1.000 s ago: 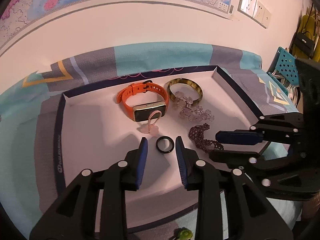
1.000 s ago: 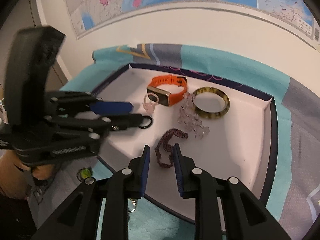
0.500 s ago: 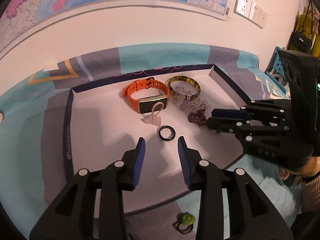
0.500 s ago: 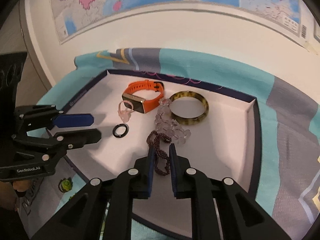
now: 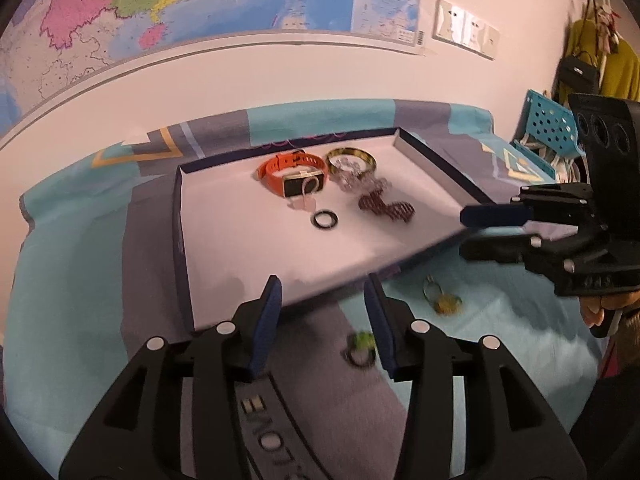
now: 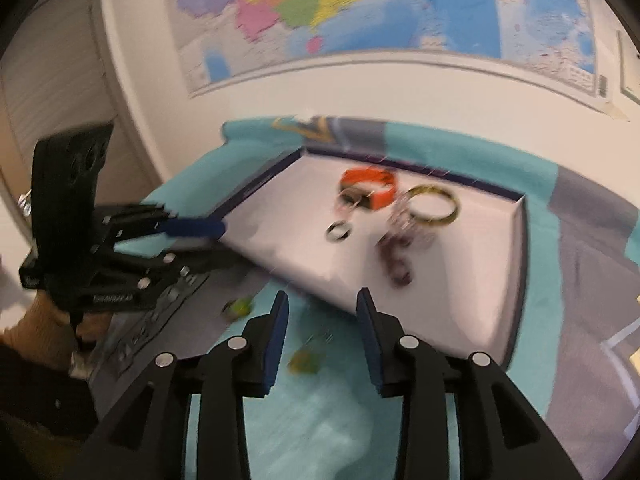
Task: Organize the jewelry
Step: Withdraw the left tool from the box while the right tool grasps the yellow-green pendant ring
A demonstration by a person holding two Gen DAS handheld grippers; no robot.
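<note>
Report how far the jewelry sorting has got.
Done: the orange-strapped watch, yellow-green bangle, clear bead bracelet, dark maroon bead bracelet and black ring lie in the white tray. In hand: nothing; left gripper and right gripper are open. Left: the green-stone ring and yellow-stone ring on the cloth.

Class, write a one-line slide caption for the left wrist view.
Open left gripper hovers over a green ring on the cloth, outside the jewelry tray.

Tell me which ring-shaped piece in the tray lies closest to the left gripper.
The small black ring. It sits apart, nearest the tray's front edge, while the tortoiseshell bangle lies at the back.
</note>
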